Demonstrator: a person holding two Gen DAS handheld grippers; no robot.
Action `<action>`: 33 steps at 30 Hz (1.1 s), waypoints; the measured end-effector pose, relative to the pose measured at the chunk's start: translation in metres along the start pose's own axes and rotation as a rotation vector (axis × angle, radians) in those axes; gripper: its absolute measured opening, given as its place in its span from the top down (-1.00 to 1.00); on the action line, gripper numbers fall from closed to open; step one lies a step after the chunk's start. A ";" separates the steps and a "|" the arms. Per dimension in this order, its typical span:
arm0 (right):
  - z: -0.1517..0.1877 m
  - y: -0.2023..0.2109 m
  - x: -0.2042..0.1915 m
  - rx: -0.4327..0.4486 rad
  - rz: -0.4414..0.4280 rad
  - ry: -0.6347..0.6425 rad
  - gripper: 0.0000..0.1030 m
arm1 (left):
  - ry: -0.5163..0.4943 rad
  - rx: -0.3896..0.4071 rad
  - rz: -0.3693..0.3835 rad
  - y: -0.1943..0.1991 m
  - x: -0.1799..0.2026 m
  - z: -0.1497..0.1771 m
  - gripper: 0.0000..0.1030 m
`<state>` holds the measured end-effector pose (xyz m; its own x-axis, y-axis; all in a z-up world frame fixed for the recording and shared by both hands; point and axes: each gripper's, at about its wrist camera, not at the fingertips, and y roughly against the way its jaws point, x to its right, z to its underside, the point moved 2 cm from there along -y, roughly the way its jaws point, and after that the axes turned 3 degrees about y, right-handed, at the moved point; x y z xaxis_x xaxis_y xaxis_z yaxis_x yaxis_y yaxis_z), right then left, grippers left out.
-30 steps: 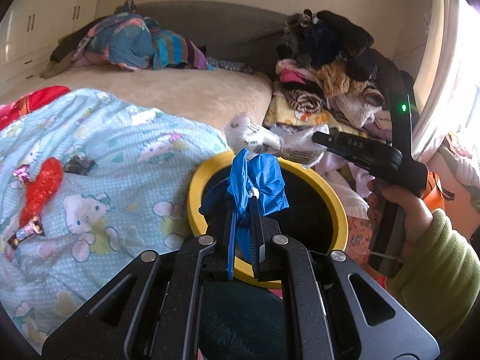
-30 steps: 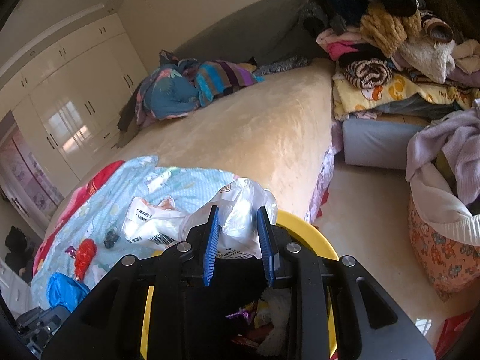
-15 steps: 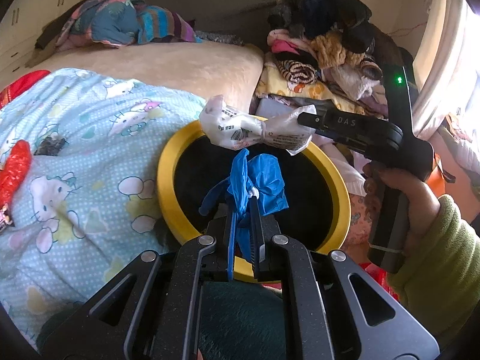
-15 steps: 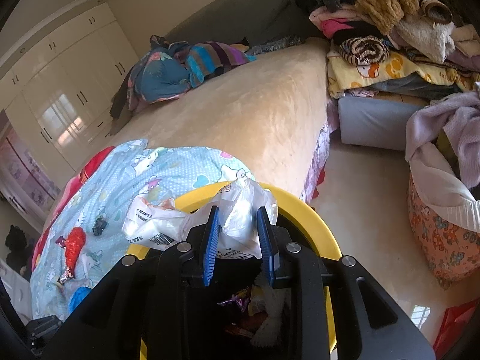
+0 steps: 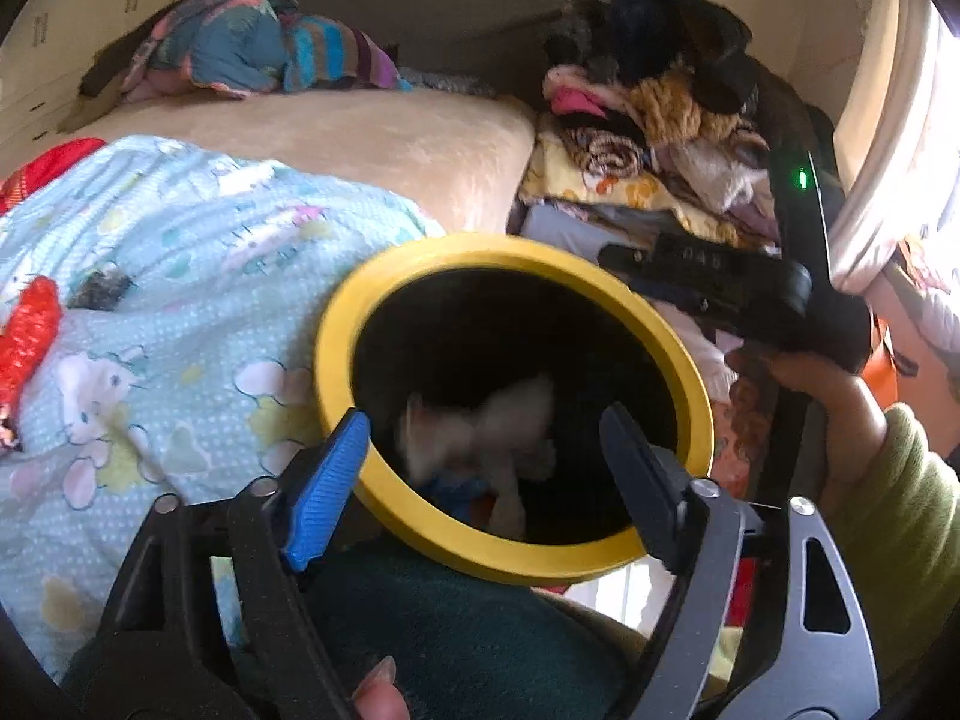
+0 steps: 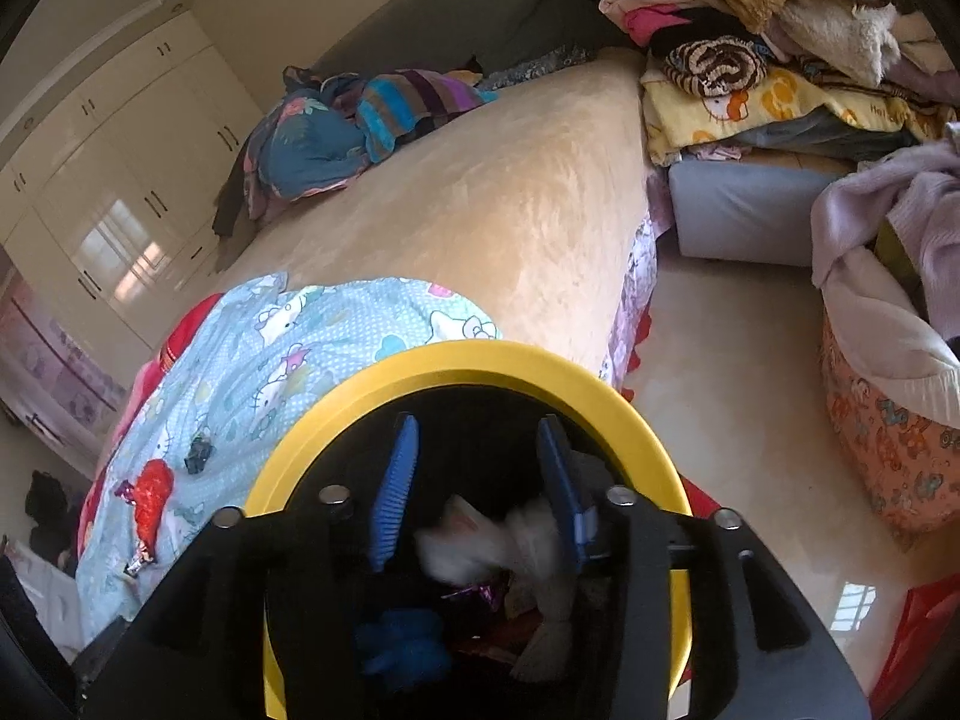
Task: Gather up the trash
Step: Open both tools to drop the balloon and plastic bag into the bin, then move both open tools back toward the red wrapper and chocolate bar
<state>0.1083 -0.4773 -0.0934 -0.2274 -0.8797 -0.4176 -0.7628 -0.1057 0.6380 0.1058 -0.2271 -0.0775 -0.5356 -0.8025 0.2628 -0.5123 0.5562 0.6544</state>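
A black bin with a yellow rim (image 5: 480, 258) (image 6: 468, 360) stands beside the bed. My left gripper (image 5: 486, 450) is open and empty over its near edge. My right gripper (image 6: 477, 480) is open and empty above the bin mouth. A white plastic bag (image 5: 480, 420) (image 6: 468, 546) is blurred inside the bin. A blue glove (image 6: 402, 648) lies at the bin bottom among other wrappers. A red wrapper (image 5: 27, 330) (image 6: 147, 495) and a small dark scrap (image 5: 99, 291) (image 6: 198, 453) lie on the light blue blanket (image 5: 180, 312).
The beige bed (image 6: 480, 210) carries a heap of colourful clothes (image 5: 258, 48) at its far end. A pile of folded clothes (image 5: 660, 108) stands right of the bed. A patterned laundry basket (image 6: 888, 450) sits on the floor at right. White wardrobes (image 6: 120, 180) line the left wall.
Both grippers opened. The blue glove dropped from the left gripper and the white plastic bag from the right gripper into the bin.
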 end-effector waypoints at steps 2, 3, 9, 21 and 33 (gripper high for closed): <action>-0.001 0.002 -0.004 0.005 -0.002 0.007 0.05 | 0.008 0.029 -0.001 0.007 -0.002 -0.003 -0.71; -0.002 0.003 -0.007 0.009 -0.005 0.014 0.05 | 0.010 0.043 -0.004 0.012 -0.003 -0.004 -0.73; -0.006 0.014 -0.030 0.045 -0.045 0.054 -0.07 | 0.007 0.103 -0.034 0.033 -0.005 -0.011 -0.79; -0.012 0.034 -0.080 0.084 -0.121 0.160 -0.41 | 0.065 0.178 -0.089 0.065 -0.026 -0.019 -0.79; -0.003 0.033 -0.117 0.067 -0.166 0.246 -0.55 | 0.144 0.238 -0.145 0.094 -0.057 -0.021 -0.79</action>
<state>0.1114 -0.3793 -0.0222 0.0515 -0.9396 -0.3382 -0.8171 -0.2343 0.5267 0.1025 -0.1337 -0.0157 -0.3539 -0.8901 0.2874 -0.7282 0.4550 0.5125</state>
